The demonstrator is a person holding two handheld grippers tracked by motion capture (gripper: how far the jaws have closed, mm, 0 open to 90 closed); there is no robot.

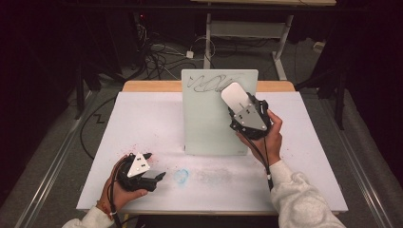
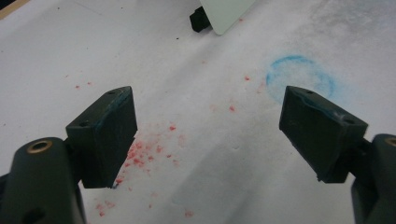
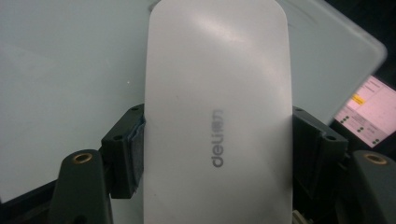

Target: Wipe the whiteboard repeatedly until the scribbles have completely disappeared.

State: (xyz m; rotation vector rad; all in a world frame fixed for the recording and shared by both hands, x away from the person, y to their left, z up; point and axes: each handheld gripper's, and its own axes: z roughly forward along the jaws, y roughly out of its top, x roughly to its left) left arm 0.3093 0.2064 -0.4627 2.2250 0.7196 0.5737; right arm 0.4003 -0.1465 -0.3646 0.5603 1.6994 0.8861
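High view puts the left tool (image 1: 152, 167) nearest, held low at the front left of the desk (image 1: 142, 123), its jaws spread wide with nothing between them. Left gripper view has red crumbs (image 2: 140, 156) scattered on the white surface under those jaws, and a faint blue ring (image 2: 301, 77) just beyond. Farther back, the right tool (image 1: 236, 108) pinches a white eraser (image 1: 235, 96) by its sides, the jaws pressed against it. The eraser lies against the upper right part of a whiteboard (image 1: 209, 123) standing upright mid-desk, beside a dark scribble (image 1: 209, 83) along the board's top edge.
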